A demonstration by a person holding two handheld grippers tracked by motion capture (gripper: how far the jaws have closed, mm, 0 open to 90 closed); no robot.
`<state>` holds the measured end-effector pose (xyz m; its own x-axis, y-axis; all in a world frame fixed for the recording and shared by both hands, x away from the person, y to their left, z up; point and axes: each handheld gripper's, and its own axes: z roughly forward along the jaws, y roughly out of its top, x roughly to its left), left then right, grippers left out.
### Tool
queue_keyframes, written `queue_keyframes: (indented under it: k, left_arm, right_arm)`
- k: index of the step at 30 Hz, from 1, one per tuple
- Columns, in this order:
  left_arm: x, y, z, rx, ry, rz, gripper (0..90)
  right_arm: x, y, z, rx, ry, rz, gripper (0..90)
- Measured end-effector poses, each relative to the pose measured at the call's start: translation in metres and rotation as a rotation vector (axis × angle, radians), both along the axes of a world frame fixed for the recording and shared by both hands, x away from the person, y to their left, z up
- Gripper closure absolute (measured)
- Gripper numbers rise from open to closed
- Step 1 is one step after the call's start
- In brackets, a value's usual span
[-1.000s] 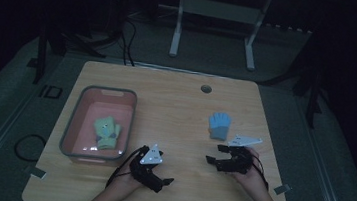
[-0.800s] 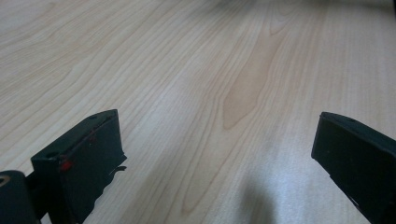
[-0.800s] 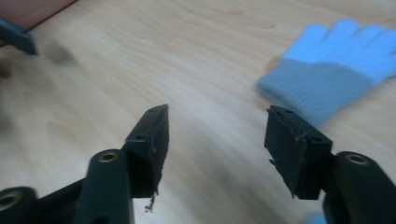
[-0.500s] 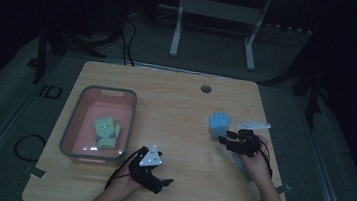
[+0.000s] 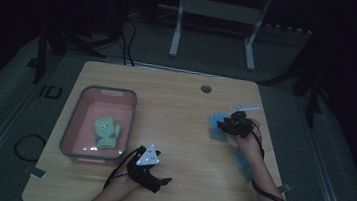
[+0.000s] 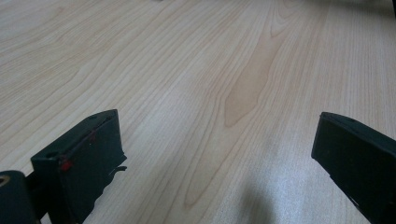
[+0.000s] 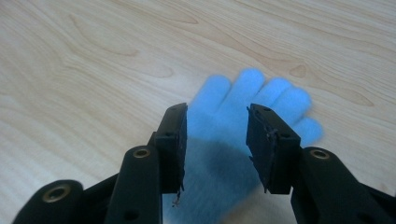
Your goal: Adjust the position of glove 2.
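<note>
Now right claw [image 7: 215,140] has moved far-left onto light-blue knitted glove [image 7: 243,116], jaws part-open astride it, ungripped; left claw [image 6: 210,154] gapes empty over wooden desk [image 6: 196,70].

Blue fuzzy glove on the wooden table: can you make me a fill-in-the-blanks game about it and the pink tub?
1. The blue fuzzy glove lies flat on the ____ table.
2. The right gripper has its jaws ____, one on each side of the glove.
3. The green glove lies inside the ____ plastic tub.
4. The left gripper holds ____.

Missing words: wooden; open; pink; nothing
</note>
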<state>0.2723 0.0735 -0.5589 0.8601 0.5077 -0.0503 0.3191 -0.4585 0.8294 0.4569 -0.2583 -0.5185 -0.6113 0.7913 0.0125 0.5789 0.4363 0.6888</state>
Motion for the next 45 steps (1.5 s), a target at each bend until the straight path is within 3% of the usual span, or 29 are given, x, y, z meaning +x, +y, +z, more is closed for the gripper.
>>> queue_keyframes:
  k: [5, 9, 17, 23, 25, 32, 35, 41, 45]
  left_arm:
    - [0.0, 0.0, 0.0, -0.01, 0.004, -0.002, 2.3]
    - [0.001, 0.001, 0.0, -0.012, 0.005, -0.006, 2.3]
    - [0.001, 0.001, 0.0, -0.001, 0.001, -0.01, 2.3]
    - [0.001, 0.001, -0.001, -0.003, 0.003, -0.006, 2.3]
    - [0.0, 0.001, -0.001, 0.0, 0.002, -0.009, 2.3]
    - [0.001, 0.001, -0.001, 0.004, 0.003, -0.006, 2.3]
    - [0.001, 0.001, -0.001, 0.001, 0.005, -0.006, 2.2]
    - [0.001, 0.0, -0.001, 0.009, 0.008, -0.008, 2.3]
    - [0.0, -0.001, -0.001, 0.008, 0.006, -0.01, 2.3]
  right_arm:
    - [0.008, 0.002, -0.01, -0.023, 0.018, 0.005, 58.8]
    - [0.009, 0.005, -0.022, -0.08, 0.036, 0.002, 60.9]
    - [0.006, 0.006, -0.026, -0.067, 0.015, -0.001, 75.2]
    - [0.006, 0.009, -0.024, -0.056, 0.023, -0.044, 82.8]
    - [0.004, 0.009, -0.02, -0.04, 0.03, -0.041, 83.0]
    - [-0.015, 0.024, 0.008, -0.014, -0.012, 0.009, 83.1]
    - [-0.028, 0.032, 0.022, 0.011, -0.03, 0.033, 83.1]
    - [-0.059, 0.051, 0.046, 0.016, -0.082, 0.084, 83.1]
    - [-0.079, 0.061, 0.054, 0.008, -0.104, 0.111, 83.1]
